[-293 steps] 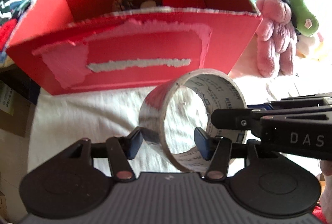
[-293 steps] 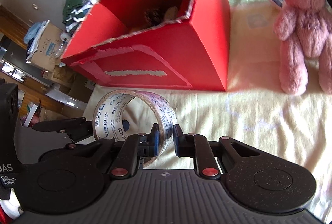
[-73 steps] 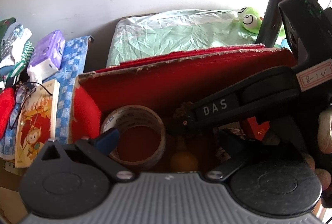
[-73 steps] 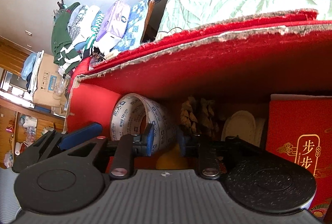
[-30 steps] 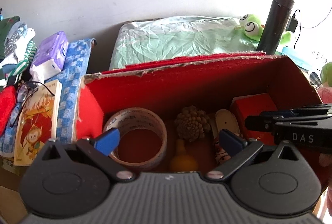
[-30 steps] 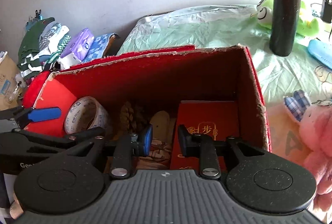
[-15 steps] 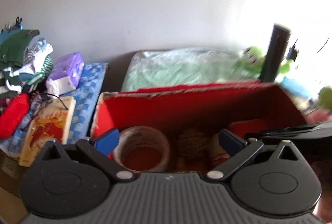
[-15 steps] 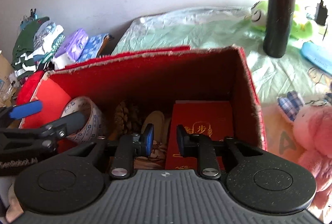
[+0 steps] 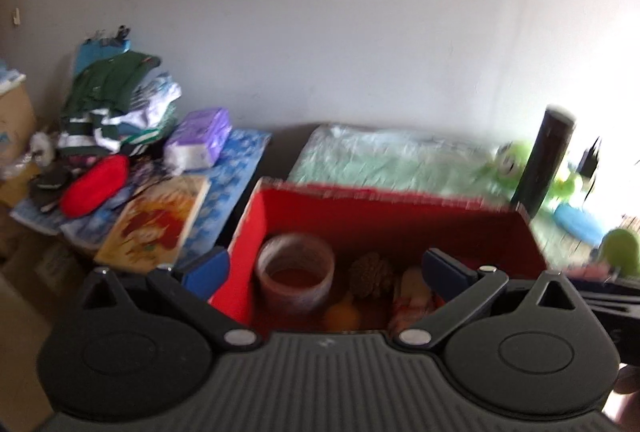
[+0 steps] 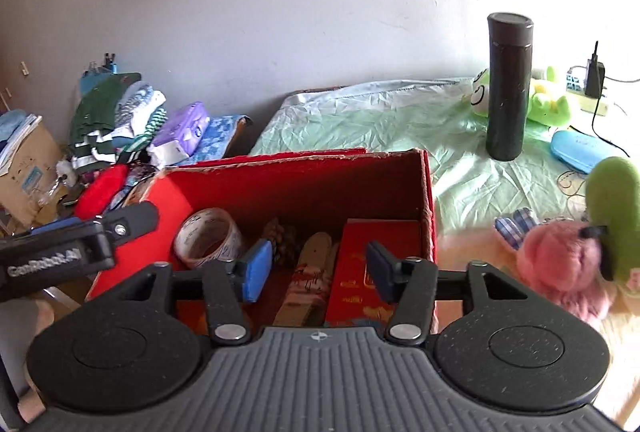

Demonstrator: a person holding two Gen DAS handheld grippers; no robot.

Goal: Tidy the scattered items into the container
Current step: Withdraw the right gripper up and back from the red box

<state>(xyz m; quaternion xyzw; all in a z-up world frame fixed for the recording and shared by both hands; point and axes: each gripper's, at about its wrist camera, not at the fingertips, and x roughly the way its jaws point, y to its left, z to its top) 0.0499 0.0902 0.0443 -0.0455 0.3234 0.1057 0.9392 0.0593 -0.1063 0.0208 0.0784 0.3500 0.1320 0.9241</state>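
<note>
since the earlier frames the tape roll (image 10: 210, 238) has gone from the cloth in front of the red box (image 10: 427, 200) to its floor at the left end, and both tools have backed up and away from the opening. the right hand-held gripper (image 10: 316, 266) has just been opening; its jaws stand wide with nothing between them. the left hand-held gripper (image 9: 326, 266) is spread wide too, and empty. the roll stands on its flat end beside a pine cone (image 9: 370, 274), with a red booklet (image 10: 366, 272) at the right end. still outside, just right of the box, lies a pink plush bear (image 10: 564, 264) against a green plush toy (image 10: 614, 204). the bear looks light, soft and squashy, unlikely to slip or break. i would pinch it across the body or a limb, where the stuffing gives the pads something to bite.
</note>
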